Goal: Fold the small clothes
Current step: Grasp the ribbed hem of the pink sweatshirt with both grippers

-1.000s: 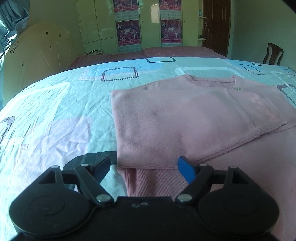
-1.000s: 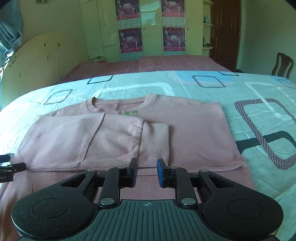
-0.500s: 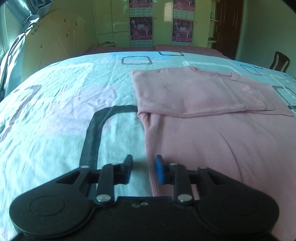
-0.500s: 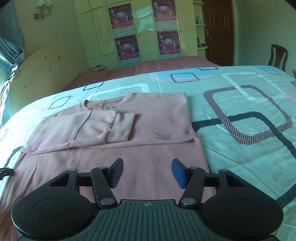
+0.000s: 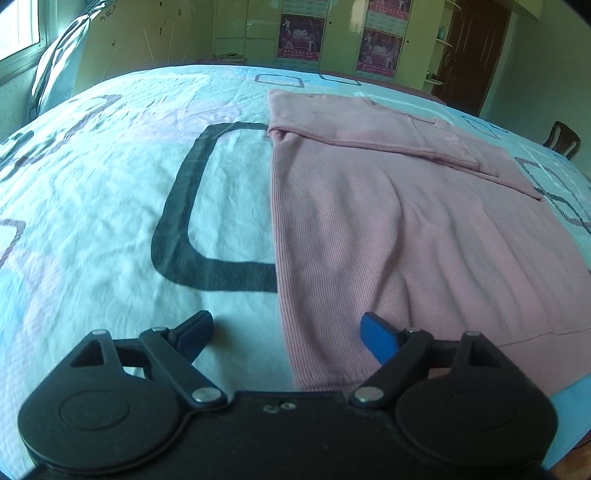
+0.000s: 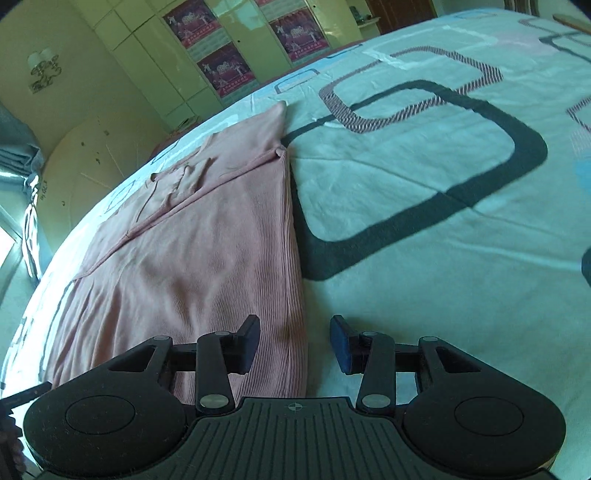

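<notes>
Sweater flat on the bedspread, sleeves already folded across its chest, both bottom corners lined up for the next fold.

Left gripper hangs spread wide, astride the hem's left corner, gripping nothing; right gripper likewise parted, straddling the right side edge — a paired pinch looks likely.

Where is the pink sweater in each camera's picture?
Left wrist view: the pink sweater fills the right half, its near corner between the open left gripper.
Right wrist view: the sweater fills the left half, its near corner between the open right gripper.
Shared landmark: the wardrobe posters.
</notes>
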The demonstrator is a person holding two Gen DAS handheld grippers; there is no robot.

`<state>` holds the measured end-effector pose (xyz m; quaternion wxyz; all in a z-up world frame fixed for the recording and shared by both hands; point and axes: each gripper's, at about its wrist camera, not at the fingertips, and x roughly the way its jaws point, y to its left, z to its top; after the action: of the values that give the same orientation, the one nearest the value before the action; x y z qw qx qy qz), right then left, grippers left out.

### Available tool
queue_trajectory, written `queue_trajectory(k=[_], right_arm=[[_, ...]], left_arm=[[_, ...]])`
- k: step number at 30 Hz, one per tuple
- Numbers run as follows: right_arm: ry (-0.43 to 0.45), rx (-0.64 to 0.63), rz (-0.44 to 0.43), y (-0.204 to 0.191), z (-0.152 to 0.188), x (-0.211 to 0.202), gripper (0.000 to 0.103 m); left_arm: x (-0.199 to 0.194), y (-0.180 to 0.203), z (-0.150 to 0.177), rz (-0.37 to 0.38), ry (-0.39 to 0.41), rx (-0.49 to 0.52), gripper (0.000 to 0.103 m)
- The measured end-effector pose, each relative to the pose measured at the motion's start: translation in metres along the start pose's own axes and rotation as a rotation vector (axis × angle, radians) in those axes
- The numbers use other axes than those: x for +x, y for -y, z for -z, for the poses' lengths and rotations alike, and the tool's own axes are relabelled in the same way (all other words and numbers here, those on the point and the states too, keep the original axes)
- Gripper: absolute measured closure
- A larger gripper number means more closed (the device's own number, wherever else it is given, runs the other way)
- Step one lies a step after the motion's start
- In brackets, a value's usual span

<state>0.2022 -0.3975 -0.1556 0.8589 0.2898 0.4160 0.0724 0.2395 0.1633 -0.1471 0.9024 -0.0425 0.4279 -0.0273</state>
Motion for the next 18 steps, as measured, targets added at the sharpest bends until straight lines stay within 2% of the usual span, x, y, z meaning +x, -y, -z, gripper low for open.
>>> queue_trajectory(k=[9, 14, 15, 18], right_arm=[[-0.088, 0.100, -0.170, 0.011, 0.032, -0.021, 0.061], [-0.112, 0.159, -0.257, 0.016, 0.033, -0.015, 0.061], [-0.112, 0.161, -0.264, 0.017, 0.031, -0.011, 0.061], [-0.101, 0.167, -0.277, 0.016, 0.020, -0.002, 0.061]], left_arm=[[-0.017, -0.013, 0.023, 0.178, -0.029, -0.169, 0.023], [-0.019, -0.021, 0.031, 0.303, -0.035, -0.277, 0.025], [-0.016, -0.023, 0.030, 0.323, -0.036, -0.302, 0.029], [-0.005, -0.029, 0.026, 0.358, -0.037, -0.361, 0.050]])
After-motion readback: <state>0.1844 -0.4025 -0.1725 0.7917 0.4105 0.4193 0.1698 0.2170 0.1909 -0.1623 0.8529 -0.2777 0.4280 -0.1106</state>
